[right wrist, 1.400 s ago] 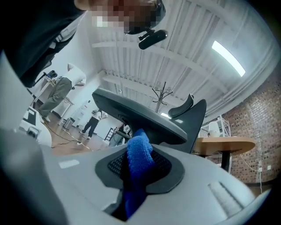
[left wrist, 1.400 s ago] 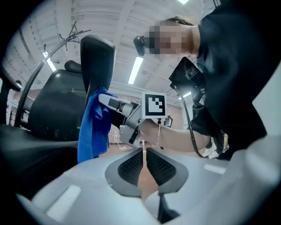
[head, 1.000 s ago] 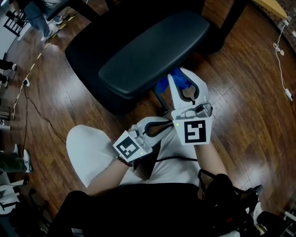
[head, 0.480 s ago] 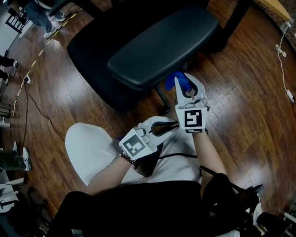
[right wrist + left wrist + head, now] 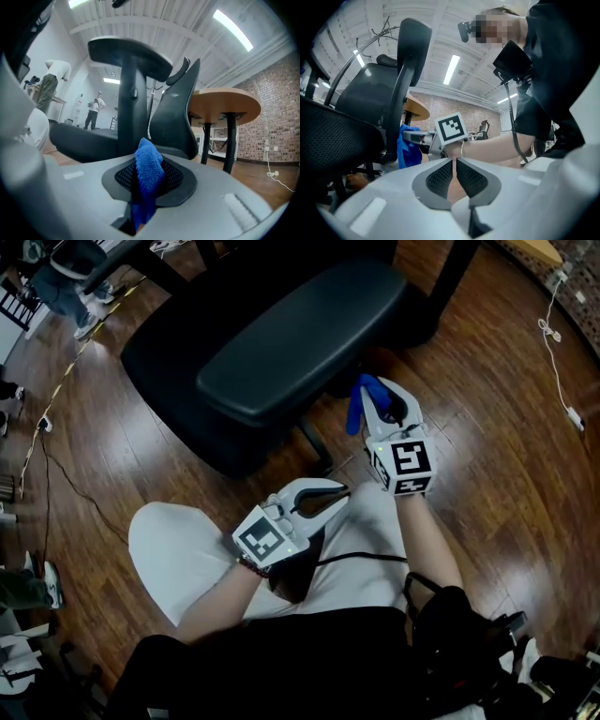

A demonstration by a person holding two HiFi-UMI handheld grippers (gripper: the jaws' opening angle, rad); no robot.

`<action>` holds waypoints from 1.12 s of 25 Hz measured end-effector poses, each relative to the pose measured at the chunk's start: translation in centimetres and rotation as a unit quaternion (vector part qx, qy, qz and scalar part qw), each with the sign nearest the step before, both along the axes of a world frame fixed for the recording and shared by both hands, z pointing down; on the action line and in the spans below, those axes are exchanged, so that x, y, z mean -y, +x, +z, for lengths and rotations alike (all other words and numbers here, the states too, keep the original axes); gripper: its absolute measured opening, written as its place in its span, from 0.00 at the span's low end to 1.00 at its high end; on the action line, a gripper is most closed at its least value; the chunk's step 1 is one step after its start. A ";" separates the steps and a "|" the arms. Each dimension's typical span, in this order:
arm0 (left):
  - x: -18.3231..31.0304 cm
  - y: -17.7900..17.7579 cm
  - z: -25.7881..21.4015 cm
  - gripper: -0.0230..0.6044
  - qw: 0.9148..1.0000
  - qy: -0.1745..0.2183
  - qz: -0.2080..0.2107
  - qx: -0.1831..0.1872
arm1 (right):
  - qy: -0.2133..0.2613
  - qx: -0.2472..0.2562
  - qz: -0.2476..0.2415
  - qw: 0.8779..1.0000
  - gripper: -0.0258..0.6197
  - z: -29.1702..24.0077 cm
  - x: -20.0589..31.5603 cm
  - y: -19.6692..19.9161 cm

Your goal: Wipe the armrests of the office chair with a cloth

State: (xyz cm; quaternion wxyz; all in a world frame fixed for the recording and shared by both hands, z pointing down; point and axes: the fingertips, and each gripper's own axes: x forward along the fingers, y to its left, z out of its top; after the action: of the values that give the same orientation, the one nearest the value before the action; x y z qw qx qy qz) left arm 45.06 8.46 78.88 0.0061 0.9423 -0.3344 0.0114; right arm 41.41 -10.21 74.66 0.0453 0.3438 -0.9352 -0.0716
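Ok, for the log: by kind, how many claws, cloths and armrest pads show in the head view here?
Claws: 2, the left claw and the right claw
Cloths: 1, the blue cloth, pinched in the right claw
Armrest pads: 1, the armrest pad
Total: 4

The head camera looks steeply down over the person's lap, with the armrest (image 5: 300,338) toward 12 o'clock. The left gripper view sits low and tilts upward, catching the right gripper (image 5: 405,137) near 9 o'clock beside that armrest. The right gripper view looks up from close beneath the pad. All three views share the armrest.
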 end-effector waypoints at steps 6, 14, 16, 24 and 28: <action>0.0 0.4 -0.3 0.09 1.000 0.002 0.006 -0.001 | 0.089 0.074 -0.067 0.991 0.15 -12.3 -1.5 -1.2; 0.6 0.5 0.0 0.09 1.000 -0.017 0.001 -0.014 | 0.085 0.106 -0.086 0.987 0.14 -15.0 -2.9 -1.2; 0.7 0.3 0.4 0.09 0.999 -0.027 -0.005 -0.019 | 0.045 0.085 -0.080 0.992 0.13 -10.9 -1.4 -1.1; 1.0 0.2 0.1 0.09 0.999 -0.028 -0.009 -0.027 | -0.059 -0.020 -0.046 0.997 0.13 3.7 0.4 -0.7; 0.7 0.6 -0.2 0.09 0.999 -0.022 -0.004 -0.024 | -0.054 -0.029 -0.037 0.997 0.14 3.6 -0.1 -0.9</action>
State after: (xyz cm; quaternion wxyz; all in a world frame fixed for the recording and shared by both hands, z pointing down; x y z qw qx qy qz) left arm 45.67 7.77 78.70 0.0346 0.9407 -0.3376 -0.0039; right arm 40.56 -10.06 78.22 0.0885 0.3042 -0.9479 -0.0326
